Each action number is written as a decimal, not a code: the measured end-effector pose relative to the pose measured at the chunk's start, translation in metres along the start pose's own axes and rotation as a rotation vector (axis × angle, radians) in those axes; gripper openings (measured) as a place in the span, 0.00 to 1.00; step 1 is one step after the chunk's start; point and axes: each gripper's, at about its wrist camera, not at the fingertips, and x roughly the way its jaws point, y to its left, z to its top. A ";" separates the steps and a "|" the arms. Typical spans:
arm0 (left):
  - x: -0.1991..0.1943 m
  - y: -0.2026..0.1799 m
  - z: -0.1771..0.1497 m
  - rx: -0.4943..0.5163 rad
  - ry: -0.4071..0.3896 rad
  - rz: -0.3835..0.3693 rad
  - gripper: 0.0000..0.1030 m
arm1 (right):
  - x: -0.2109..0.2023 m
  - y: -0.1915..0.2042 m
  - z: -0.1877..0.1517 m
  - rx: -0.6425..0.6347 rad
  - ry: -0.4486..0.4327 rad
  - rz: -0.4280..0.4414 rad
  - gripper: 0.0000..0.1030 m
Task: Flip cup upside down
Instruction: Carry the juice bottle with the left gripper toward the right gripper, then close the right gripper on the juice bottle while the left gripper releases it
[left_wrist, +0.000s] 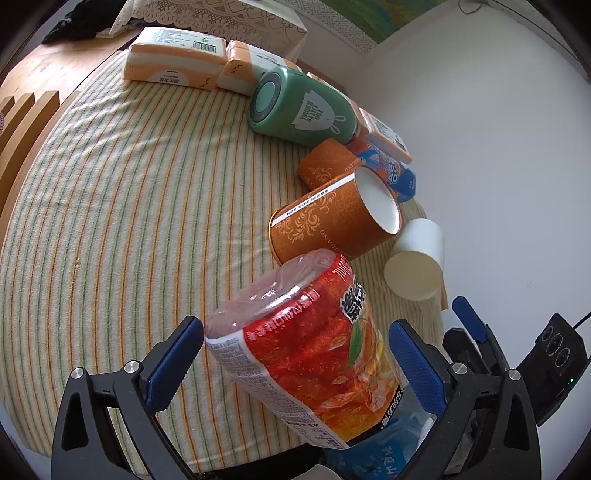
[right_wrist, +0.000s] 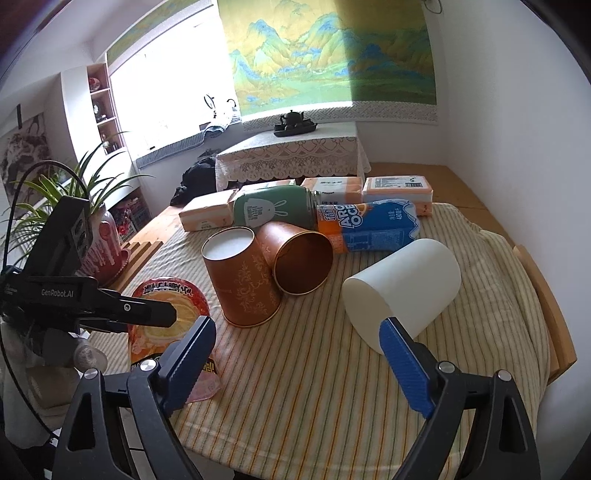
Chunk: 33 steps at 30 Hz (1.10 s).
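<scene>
Nearest, two grippers: the left gripper (left_wrist: 295, 350) straddles one red bottle (left_wrist: 314, 354), contact unclear; the right gripper (right_wrist: 299, 347) stands wide, clamping nothing. Just above its right pad, lower right of the frame, one white cup (right_wrist: 402, 288) sits base-up, tilted, its rim hidden. Behind stand two orange paper cups (right_wrist: 240, 277), one inverted, one on its side. Farther up lie one green flask (right_wrist: 273, 210), one blue-orange bottle (right_wrist: 369, 225) and several tissue packs (right_wrist: 397, 186), partly hidden. A striped cloth (right_wrist: 314, 387) covers the table; a landscape painting (right_wrist: 332, 51) hangs on the back wall.
</scene>
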 end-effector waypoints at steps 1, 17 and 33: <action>-0.002 0.002 0.002 -0.006 -0.005 -0.002 0.99 | 0.001 0.001 0.001 -0.006 0.006 0.008 0.86; -0.056 0.023 -0.051 0.018 -0.147 0.040 0.99 | 0.037 0.043 0.030 -0.202 0.194 0.171 0.86; -0.037 0.022 -0.053 0.010 -0.124 -0.041 0.98 | 0.068 0.056 0.044 -0.148 0.340 0.317 0.86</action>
